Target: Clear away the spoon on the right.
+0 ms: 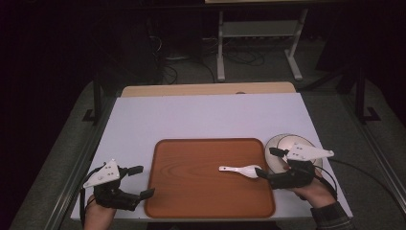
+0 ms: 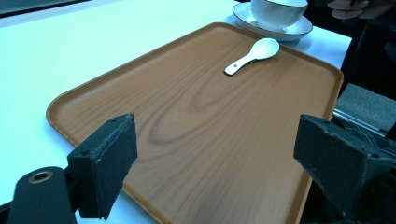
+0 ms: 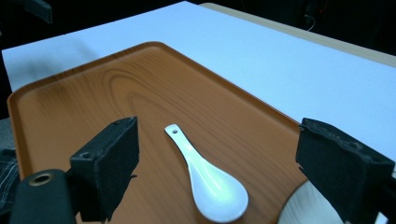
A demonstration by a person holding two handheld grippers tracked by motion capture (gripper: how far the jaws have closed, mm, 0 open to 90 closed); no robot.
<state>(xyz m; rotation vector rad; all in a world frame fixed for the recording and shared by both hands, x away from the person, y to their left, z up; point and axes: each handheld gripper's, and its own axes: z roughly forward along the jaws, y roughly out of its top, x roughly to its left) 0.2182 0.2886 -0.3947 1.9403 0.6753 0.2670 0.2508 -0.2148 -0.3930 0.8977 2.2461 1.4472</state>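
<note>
White spoon (image 1: 241,169) at tray's (image 1: 191,201) 3 o'clock: glazed, light, slippery, chippable; pinch across the narrow handle. Right tool (image 1: 267,164) spread, just beside bowl end; left tool (image 1: 142,181) spread, empty.

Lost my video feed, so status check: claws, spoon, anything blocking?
Left claw open, off the tray's left edge. Right claw open, straddling the spoon, not gripping. Spoon flat on tray. Cup on saucer beside tray; nothing blocking.

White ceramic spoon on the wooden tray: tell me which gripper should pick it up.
Right. The right gripper is open beside the white ceramic spoon; the left gripper sits across the brown wooden tray.
</note>
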